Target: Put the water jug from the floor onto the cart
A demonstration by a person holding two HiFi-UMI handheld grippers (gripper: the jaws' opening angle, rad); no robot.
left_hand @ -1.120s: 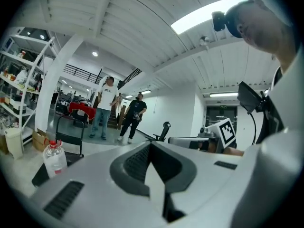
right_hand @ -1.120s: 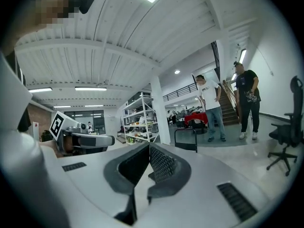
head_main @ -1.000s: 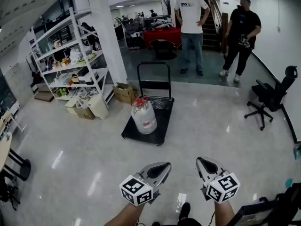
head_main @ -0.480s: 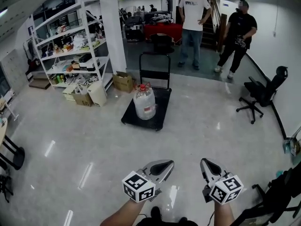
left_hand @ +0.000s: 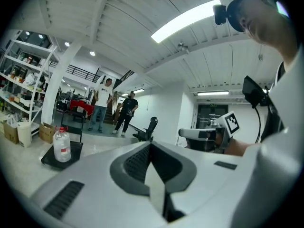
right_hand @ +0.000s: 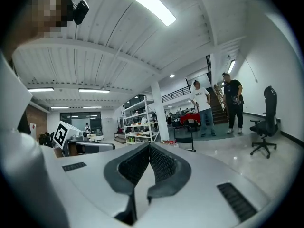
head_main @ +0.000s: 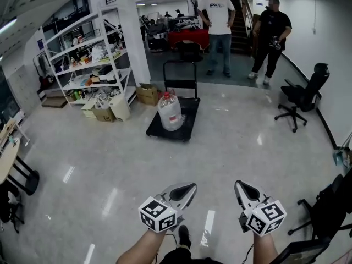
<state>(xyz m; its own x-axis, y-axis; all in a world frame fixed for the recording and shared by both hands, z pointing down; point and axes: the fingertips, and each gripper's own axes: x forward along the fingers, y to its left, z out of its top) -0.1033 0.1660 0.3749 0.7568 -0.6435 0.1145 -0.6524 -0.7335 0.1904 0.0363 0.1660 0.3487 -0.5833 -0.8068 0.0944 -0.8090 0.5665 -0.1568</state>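
Both tongs are held shut, with nothing in them. The left gripper (head_main: 186, 190) and the right gripper (head_main: 242, 189) are held low, close to the person. The water jug (head_main: 169, 112) is seen standing upright on the cart (head_main: 186, 130), not on the floor. It is found well ahead of the tongs and a little to the left, so the left gripper is judged nearer. The job looks done.

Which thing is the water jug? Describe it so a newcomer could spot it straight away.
Find the white pillar beside the shelving. Just right of its foot stands a black platform cart. The water jug stands on its deck: clear, red-capped, unlike the cardboard boxes nearby.
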